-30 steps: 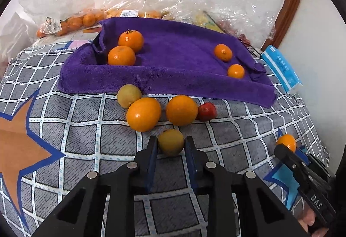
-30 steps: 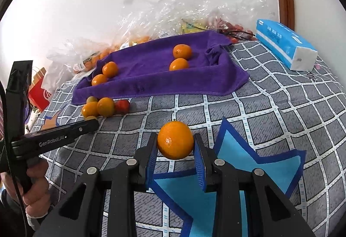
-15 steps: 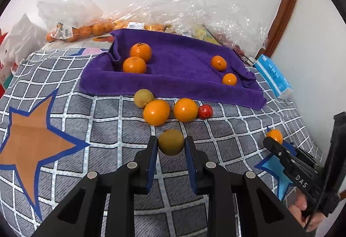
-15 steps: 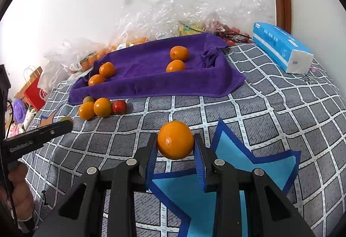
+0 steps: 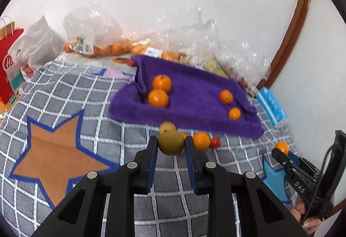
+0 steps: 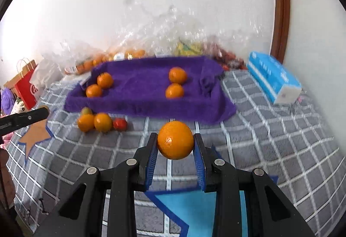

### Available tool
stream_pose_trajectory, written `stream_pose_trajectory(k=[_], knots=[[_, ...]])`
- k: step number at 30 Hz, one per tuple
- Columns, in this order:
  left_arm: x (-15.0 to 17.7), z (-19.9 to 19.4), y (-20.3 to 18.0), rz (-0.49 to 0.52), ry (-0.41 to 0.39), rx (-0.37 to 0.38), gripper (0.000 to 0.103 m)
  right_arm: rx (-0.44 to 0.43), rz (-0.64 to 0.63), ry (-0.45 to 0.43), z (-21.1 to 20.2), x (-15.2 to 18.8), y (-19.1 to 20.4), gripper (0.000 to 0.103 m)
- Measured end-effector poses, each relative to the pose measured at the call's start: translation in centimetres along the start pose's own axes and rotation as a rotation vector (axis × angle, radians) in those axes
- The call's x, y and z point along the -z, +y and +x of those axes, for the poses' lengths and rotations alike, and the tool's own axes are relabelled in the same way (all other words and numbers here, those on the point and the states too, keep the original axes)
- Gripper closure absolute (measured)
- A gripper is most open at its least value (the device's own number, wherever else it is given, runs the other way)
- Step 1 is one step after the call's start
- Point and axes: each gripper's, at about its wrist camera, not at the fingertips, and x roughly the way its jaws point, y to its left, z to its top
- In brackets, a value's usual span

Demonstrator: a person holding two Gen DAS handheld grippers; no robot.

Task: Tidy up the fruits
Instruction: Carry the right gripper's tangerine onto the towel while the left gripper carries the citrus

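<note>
Two fruits held aloft, likely bound for purple towel [image 6: 140, 94]: left gripper [image 5: 170, 146] clamps yellow-green fruit [image 5: 170, 143], right gripper [image 6: 175, 144] clamps orange [image 6: 175, 139]. Four oranges sit paired on towel, sorted by kind probably.

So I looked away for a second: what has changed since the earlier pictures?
The left claw has lifted the greenish-yellow fruit off the blanket, toward the purple towel. The right claw has carried its orange nearer the towel. Both grips stayed shut; the towel's four oranges stayed put.
</note>
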Motion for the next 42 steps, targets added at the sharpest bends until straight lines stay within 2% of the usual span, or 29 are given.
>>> stream_pose_trajectory(k=[8, 14, 24, 31, 39, 42], knots=[[-2.8, -0.2, 0.4, -0.008, -0.048, -0.005, 0.079, -0.03, -0.018, -0.09, -1.8, -4.5, 1.1, 0.071], [-4.0, 0.5, 0.0, -0.019, -0.056, -0.001, 0.079, -0.049, -0.037, -0.076, -0.9, -5.6, 1.8, 0.071], [-5.6, 2.5, -1.2, -0.035, -0.052, 0.029, 0.079, -0.049, -0.02, -0.023, 2.7, -6.7, 0.6, 0.071], [-7.0, 4.2, -1.9, -0.001, -0.047, 0.013, 0.079, -0.039, 0.008, -0.02, 4.5, -7.1, -0.1, 0.071], [-9.2, 6.5, -2.1, 0.005, -0.068, -0.023, 0.079, -0.027, -0.014, -0.029, 6.3, -10.2, -1.3, 0.071], [-9.1, 8.1, -1.7, -0.008, -0.061, -0.013, 0.079, -0.053, -0.001, -0.02, 7.9, -10.4, -1.8, 0.071]])
